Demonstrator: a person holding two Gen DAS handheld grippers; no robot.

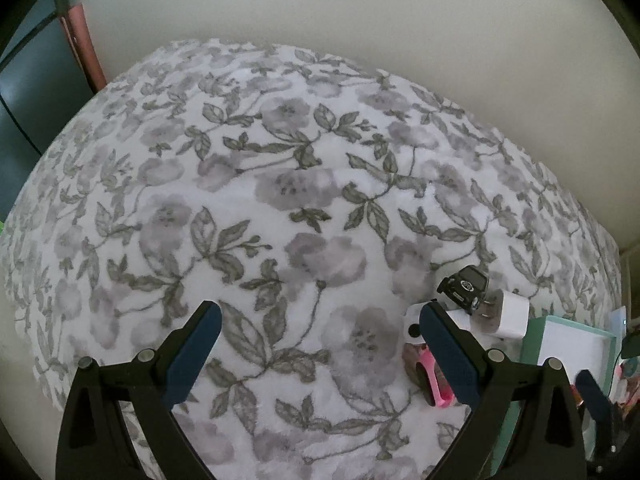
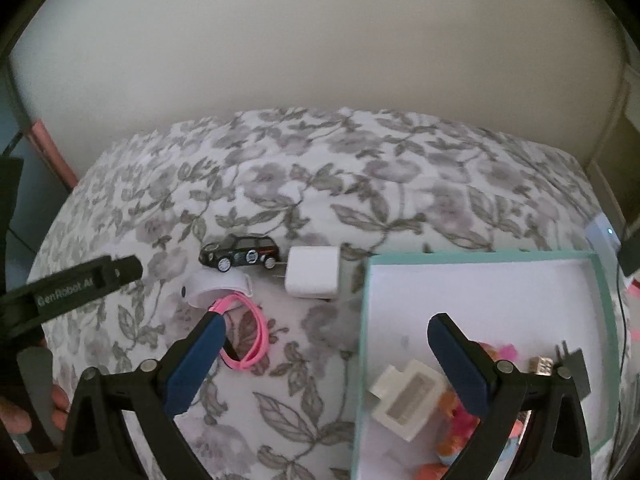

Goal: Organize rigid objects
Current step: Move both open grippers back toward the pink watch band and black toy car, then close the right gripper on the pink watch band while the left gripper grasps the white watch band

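Note:
On the flowered bedspread lie a black toy car point(image 2: 240, 257), a white charger cube point(image 2: 314, 276), a white band point(image 2: 218, 285) and a pink loop point(image 2: 248, 336). A mint-rimmed white box point(image 2: 480, 288) at right holds a white block point(image 2: 410, 400), colourful toys point(image 2: 460, 420) and a black plug point(image 2: 574, 364). My right gripper point(image 2: 326, 334) is open and empty, straddling the box's left rim. My left gripper point(image 1: 320, 320) is open and empty over bare bedspread; the car point(image 1: 464, 282), charger point(image 1: 506, 314), pink loop point(image 1: 430, 380) and box point(image 1: 568, 344) lie to its right.
A pale wall runs behind the bed. A pink-edged dark panel point(image 1: 80, 48) stands at the far left. A white device point(image 2: 604, 236) with a lit dot and a dark cable point(image 2: 622, 300) sit beyond the box at right.

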